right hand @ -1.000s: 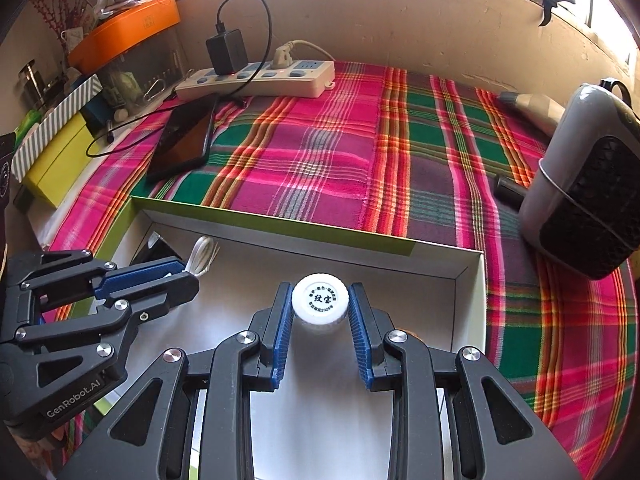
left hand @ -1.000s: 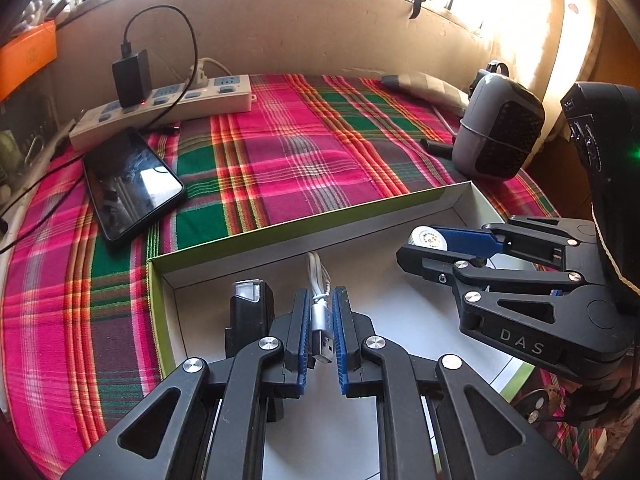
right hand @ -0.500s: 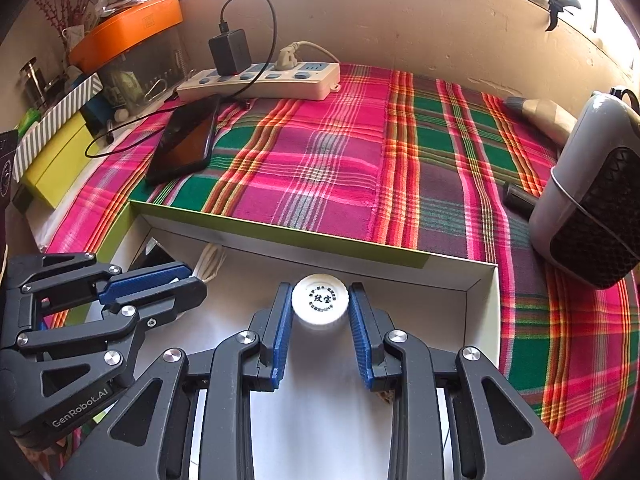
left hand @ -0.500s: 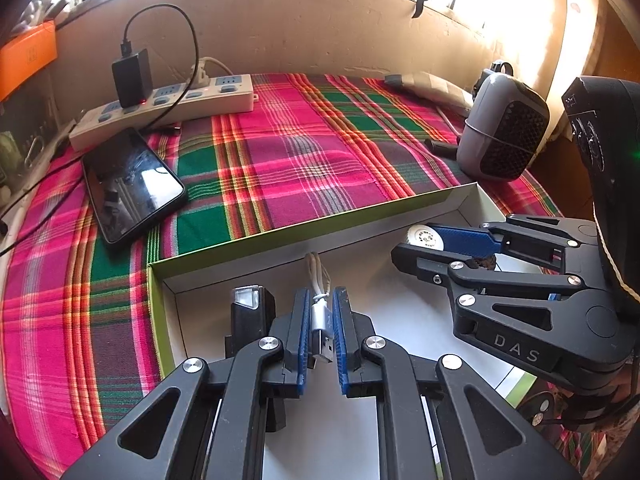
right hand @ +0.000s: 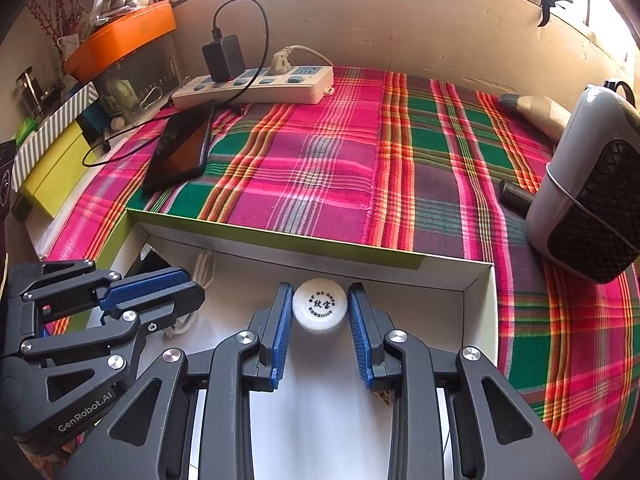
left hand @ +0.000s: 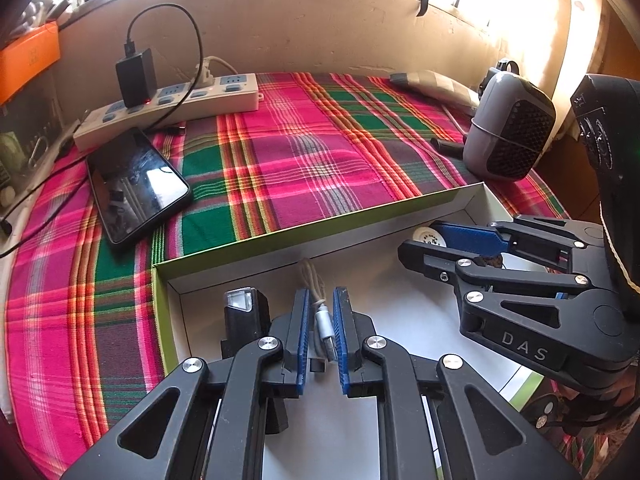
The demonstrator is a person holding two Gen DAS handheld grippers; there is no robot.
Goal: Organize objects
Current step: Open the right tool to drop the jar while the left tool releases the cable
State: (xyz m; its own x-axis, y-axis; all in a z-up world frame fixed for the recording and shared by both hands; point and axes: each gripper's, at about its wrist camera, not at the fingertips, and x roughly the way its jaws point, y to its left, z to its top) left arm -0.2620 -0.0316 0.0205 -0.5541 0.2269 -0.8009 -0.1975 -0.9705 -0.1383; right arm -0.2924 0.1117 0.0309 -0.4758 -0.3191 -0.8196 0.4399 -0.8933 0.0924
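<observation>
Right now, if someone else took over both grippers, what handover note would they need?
Left gripper: shut on the USB cable, held over the white box near its left end.
Right gripper: shut on the white bottle, inside the same box toward its right side.
Already in the box: a black lighter, standing beside the left gripper.
Left to do: release cable and bottle into the box. The phone and power strip sit on the plaid cloth outside it.
</observation>
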